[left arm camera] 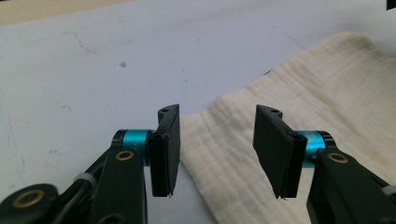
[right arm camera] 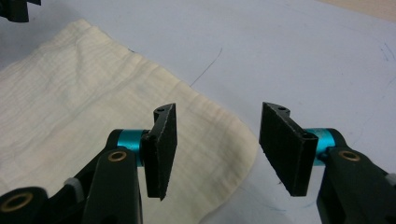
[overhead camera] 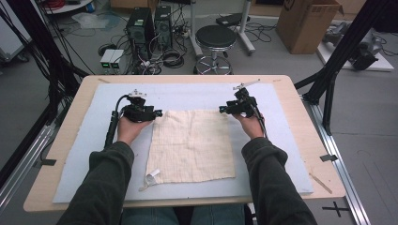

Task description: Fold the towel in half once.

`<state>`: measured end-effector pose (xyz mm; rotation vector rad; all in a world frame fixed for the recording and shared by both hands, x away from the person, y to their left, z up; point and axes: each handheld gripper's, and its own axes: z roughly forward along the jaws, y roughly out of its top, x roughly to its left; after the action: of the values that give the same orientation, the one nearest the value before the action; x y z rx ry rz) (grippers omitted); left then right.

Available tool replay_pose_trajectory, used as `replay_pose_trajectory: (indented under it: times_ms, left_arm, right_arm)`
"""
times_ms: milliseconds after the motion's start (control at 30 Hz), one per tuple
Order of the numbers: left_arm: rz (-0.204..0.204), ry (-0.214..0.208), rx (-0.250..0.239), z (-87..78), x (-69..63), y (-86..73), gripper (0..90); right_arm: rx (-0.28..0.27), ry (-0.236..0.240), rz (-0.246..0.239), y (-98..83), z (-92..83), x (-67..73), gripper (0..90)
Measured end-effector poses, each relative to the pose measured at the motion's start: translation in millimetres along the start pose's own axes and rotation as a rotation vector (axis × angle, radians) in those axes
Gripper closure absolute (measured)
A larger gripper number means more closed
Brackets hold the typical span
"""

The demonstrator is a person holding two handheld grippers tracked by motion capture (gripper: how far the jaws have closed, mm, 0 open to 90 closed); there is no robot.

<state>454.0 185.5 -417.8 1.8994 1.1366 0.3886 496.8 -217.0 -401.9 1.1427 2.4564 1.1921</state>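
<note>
Left gripper (overhead camera: 158, 113) hovers at the far left corner of the cream cloth (overhead camera: 192, 145), jaws parted about halfway, gripping nothing; the corner lies below the gap. That cloth lies flat on the pale blue mat (overhead camera: 84, 154) covering the bench (overhead camera: 47, 187), a small white tag at its near left corner. Right gripper (overhead camera: 220, 109) sits at the far right corner, likewise half open and empty.
</note>
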Motion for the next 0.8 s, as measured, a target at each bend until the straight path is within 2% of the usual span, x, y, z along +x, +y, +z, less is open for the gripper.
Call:
replay_pose_trajectory:
  times_ms: [167, 367, 467, 567, 667, 800]
  left_arm:
    - [-0.007, 0.005, 0.004, 5.7, 3.4, -2.7, 52.9]
    - [-0.046, 0.043, 0.009, 17.4, 5.3, -6.9, 53.6]
    - [-0.048, 0.064, 0.025, 22.0, 6.8, -9.2, 54.8]
    - [-0.066, 0.081, 0.034, 25.3, 9.8, -11.3, 54.7]
    - [-0.084, 0.096, 0.028, 27.8, 10.2, -12.2, 54.0]
    - [-0.063, 0.11, 0.032, 30.7, 5.7, -11.3, 57.2]
  right_arm:
    - [0.014, -0.005, 0.011, -2.3, 4.1, -3.5, 47.0]
    - [0.029, -0.008, 0.029, -5.1, 12.9, -6.0, 48.6]
    - [0.049, -0.016, 0.041, -7.8, 16.4, -8.6, 50.3]
    - [0.077, -0.048, 0.055, -10.0, 17.9, -11.8, 52.7]
    - [0.087, -0.05, 0.063, -11.9, 19.6, -15.1, 54.6]
    - [0.108, -0.062, 0.067, -14.8, 25.6, -17.9, 55.9]
